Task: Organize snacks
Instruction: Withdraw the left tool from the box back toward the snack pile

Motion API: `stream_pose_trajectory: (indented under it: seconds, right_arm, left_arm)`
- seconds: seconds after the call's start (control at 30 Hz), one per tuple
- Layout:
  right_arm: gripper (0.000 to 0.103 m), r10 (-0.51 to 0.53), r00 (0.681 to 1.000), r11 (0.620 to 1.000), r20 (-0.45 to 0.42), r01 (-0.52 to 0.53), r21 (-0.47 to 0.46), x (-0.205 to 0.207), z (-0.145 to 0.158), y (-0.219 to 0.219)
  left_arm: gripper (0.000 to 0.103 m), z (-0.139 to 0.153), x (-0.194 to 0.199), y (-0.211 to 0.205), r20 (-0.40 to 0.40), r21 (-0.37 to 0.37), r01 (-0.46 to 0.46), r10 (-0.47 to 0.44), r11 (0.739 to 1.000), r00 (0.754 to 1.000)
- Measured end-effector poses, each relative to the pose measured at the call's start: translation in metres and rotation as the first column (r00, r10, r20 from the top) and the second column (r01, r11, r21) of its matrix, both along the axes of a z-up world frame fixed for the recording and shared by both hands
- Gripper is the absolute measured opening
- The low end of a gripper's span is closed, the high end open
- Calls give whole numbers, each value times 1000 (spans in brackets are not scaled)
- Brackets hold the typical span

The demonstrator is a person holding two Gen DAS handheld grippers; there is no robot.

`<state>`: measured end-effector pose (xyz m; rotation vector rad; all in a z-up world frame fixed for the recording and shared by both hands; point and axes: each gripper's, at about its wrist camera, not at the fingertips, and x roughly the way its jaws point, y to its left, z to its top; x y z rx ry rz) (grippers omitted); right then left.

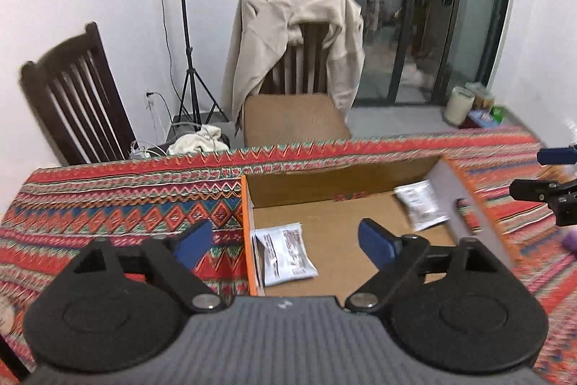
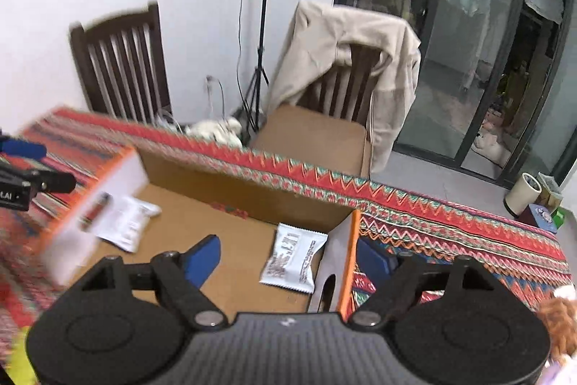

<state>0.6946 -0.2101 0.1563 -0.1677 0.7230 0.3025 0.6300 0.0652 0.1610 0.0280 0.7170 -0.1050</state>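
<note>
An open cardboard box (image 1: 324,183) with orange-edged walls sits on the patterned tablecloth. Two white snack packets lie flat on its floor. One packet (image 1: 285,255) rests in the left corner, against the orange wall. The other packet (image 1: 420,206) leans by the right wall. My left gripper (image 1: 286,242) hangs open above the box's left wall, with nothing between its blue pads. In the right wrist view my right gripper (image 2: 288,260) is open over the box's (image 2: 234,183) right wall, above a packet (image 2: 294,258). The second packet (image 2: 126,222) lies farther left.
Two dark wooden chairs stand beyond the table's far edge, one (image 1: 299,60) draped with a beige jacket. A light stand (image 1: 187,24) is by the wall. A brown fluffy object (image 2: 559,316) lies on the cloth at the right. A white bin (image 2: 523,193) stands on the floor.
</note>
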Motion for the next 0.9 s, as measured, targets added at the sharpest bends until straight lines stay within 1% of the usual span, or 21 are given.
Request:
stream_pose_trajectory:
  seconds: [0.03, 0.13, 0.2, 0.27, 0.33, 0.47, 0.57, 0.7, 0.8, 0.9]
  right_arm:
    - [89, -6, 1000, 1000, 9, 5, 14, -14, 13, -5]
    - [93, -27, 999, 997, 37, 24, 71, -60, 52, -22]
    - [94, -28, 998, 992, 56, 21, 122, -92, 74, -32]
    - [100, -27, 997, 986, 76, 14, 167, -126, 93, -41]
    - [101, -34, 995, 982, 96, 15, 190, -161, 107, -47]
    - [103, -46, 991, 979, 124, 20, 205, -228, 120, -59]
    - [103, -31, 989, 976, 145, -1, 216, -280, 120, -66]
    - [103, -16, 982, 973, 191, -29, 229, -346, 114, -75]
    - [103, -1, 976, 972, 216, -50, 230, -391, 101, -78]
    - [103, 21, 967, 975, 254, -76, 210, -431, 81, -76]
  left_arm:
    - [98, 13, -16, 3, 11, -12, -1, 1, 1000, 1000]
    - [101, 48, -64, 4, 51, -25, 10, -8, 1000, 999]
    - [103, 66, -99, 3, 91, -26, 14, -11, 1000, 996]
    - [103, 82, -138, 2, 124, -31, 20, -16, 999, 992]
    - [103, 92, -172, 0, 152, -33, 26, -21, 999, 988]
    - [103, 105, -246, -1, 215, -44, 37, -26, 998, 976]
    - [103, 104, -299, -1, 256, -59, 47, -30, 997, 966]
    - [103, 90, -357, -1, 280, -74, 55, -32, 996, 959]
    - [103, 70, -395, 0, 303, -76, 53, -27, 996, 953]
    - [103, 43, -428, 2, 340, -28, 20, -9, 999, 940]
